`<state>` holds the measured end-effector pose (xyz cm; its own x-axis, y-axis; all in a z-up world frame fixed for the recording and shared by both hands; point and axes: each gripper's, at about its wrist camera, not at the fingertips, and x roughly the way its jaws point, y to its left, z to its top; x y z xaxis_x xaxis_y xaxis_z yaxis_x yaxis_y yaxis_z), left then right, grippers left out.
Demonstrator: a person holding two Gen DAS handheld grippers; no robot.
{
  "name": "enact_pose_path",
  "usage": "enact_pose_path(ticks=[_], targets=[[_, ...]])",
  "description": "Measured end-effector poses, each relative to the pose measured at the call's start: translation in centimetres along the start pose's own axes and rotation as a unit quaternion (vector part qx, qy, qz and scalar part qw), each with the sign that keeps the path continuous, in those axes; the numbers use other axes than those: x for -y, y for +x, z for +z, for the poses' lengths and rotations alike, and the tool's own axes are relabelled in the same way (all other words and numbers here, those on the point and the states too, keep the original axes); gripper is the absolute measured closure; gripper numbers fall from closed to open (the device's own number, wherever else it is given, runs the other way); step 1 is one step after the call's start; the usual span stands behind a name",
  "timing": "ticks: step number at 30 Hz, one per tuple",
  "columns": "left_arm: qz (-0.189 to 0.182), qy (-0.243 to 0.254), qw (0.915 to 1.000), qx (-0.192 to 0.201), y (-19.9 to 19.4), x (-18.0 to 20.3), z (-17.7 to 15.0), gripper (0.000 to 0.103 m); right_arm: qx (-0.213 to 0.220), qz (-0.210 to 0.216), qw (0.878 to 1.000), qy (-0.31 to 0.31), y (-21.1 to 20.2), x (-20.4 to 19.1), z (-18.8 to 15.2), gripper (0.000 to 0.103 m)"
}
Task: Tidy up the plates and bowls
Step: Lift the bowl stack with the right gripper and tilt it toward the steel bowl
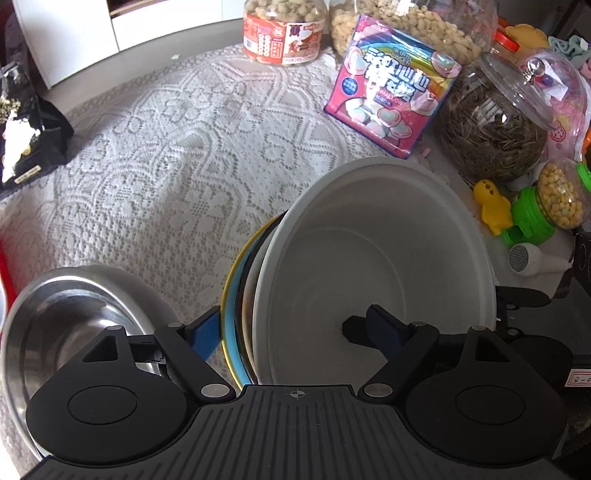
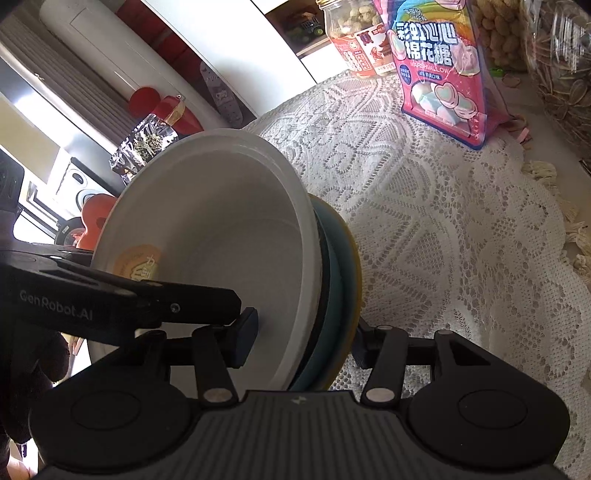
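A stack of dishes stands on edge between both grippers: a white bowl (image 1: 376, 258) nested on a blue plate with a yellow rim (image 1: 231, 295). My left gripper (image 1: 291, 332) is shut on the stack, one finger inside the bowl, the other behind the plate. In the right wrist view the same white bowl (image 2: 221, 229) and blue-yellow plate (image 2: 341, 280) are clamped by my right gripper (image 2: 303, 339). The left gripper's black finger reaches into the bowl from the left. A steel bowl (image 1: 59, 325) lies on the cloth at lower left.
A lace tablecloth (image 1: 177, 155) covers the table. At the back and right stand a pink marshmallow bag (image 1: 391, 88), snack jars (image 1: 284, 33), a glass jar of seeds (image 1: 495, 122) and small toys (image 1: 495, 206). A black packet (image 1: 26, 129) lies at left.
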<state>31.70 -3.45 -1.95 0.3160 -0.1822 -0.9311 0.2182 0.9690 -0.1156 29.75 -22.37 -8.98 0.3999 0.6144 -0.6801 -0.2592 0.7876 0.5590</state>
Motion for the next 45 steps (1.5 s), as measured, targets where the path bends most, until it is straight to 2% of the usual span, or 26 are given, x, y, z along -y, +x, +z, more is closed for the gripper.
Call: enact_pose_path(ticks=[7, 12, 14, 17, 24, 30, 36, 45], targets=[[-0.033, -0.023, 0.9991, -0.011, -1.0, -0.4, 0.0, 0.017, -0.001, 0.013, 1.0, 0.02, -0.1, 0.7, 0.0, 0.051], [-0.05, -0.015, 0.9986, 0.0, -2.2, 0.2, -0.2, 0.018, -0.014, 0.051, 0.994, 0.095, -0.2, 3.1, 0.3, 0.05], [-0.052, -0.008, 0.9986, 0.01, -2.4, 0.5, -0.2, 0.018, 0.002, 0.036, 0.995, 0.095, -0.7, 3.3, 0.4, 0.053], [-0.048, 0.002, 0.9986, 0.021, -2.5, 1.0, 0.0, 0.018, 0.034, 0.0, 0.996, 0.078, -1.6, 3.1, 0.5, 0.057], [-0.035, 0.028, 0.9987, 0.026, -2.6, 2.1, 0.0, 0.018, 0.033, -0.001, 0.995, 0.089, -1.7, 3.7, 0.6, 0.059], [-0.019, 0.017, 0.9995, 0.016, -1.8, 1.3, -0.2, 0.018, 0.015, 0.027, 0.996, 0.084, -1.2, 3.4, 0.5, 0.059], [-0.028, 0.009, 0.9994, 0.016, -1.7, 0.8, -0.3, 0.018, 0.013, 0.041, 0.995, 0.088, -1.1, 3.4, 0.5, 0.059], [-0.021, 0.011, 0.9995, 0.021, -1.5, 1.0, -0.3, 0.018, 0.011, 0.049, 0.996, 0.079, -1.0, 3.0, 0.5, 0.047]])
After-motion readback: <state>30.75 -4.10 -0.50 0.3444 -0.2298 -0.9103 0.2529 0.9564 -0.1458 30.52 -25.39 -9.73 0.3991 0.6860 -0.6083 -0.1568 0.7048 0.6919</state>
